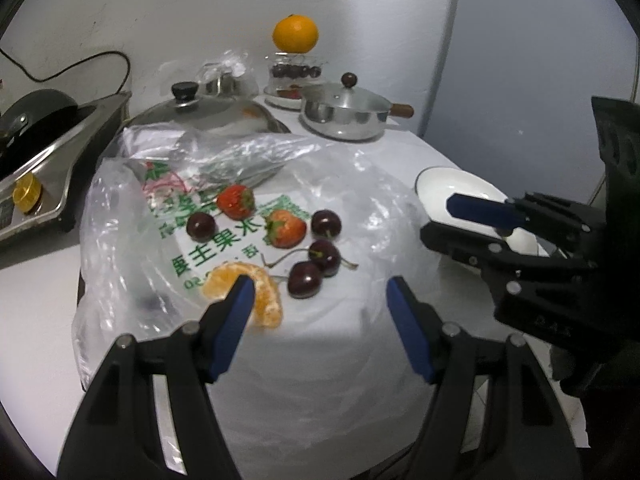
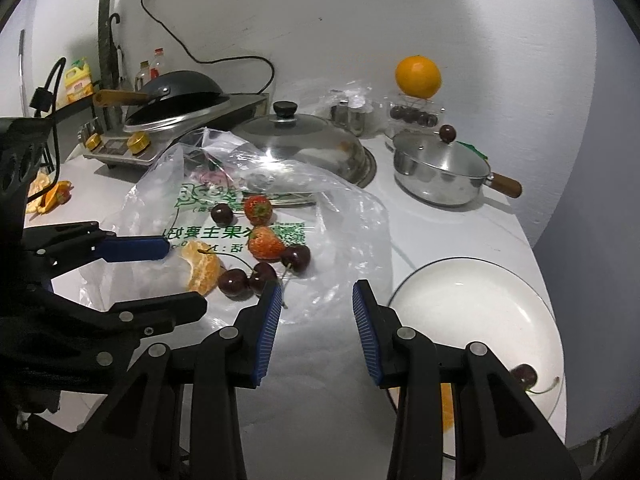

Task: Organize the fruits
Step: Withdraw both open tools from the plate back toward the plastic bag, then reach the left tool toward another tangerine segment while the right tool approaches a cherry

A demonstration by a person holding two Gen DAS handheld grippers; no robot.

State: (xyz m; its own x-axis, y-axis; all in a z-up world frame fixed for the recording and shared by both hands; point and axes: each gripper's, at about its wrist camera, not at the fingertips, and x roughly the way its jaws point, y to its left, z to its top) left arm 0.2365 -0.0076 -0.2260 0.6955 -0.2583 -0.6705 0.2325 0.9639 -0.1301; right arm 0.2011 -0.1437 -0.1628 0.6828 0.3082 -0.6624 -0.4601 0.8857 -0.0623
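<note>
Two strawberries [image 1: 236, 201] [image 1: 286, 228], several dark cherries [image 1: 325, 257] and a peeled tangerine piece [image 1: 266, 300] lie on a clear printed plastic bag [image 1: 120, 220]. My left gripper [image 1: 318, 292] hovers open just short of them, its left fingertip overlapping the tangerine piece, nothing between the pads. To the right, my right gripper [image 2: 317, 288] is open and holds nothing, between the bag and a white plate [image 2: 472, 300]. The plate holds one cherry [image 2: 524, 376] and an orange segment [image 2: 447, 408], partly hidden behind the finger.
At the back stand a domed glass lid [image 1: 208, 116], a lidded steel pan [image 1: 344, 116] and a whole orange [image 1: 295, 33] on a glass container of cherries. A stove [image 1: 48, 168] with a wok [image 2: 180, 88] is at left, with orange peels [image 2: 52, 196] nearby.
</note>
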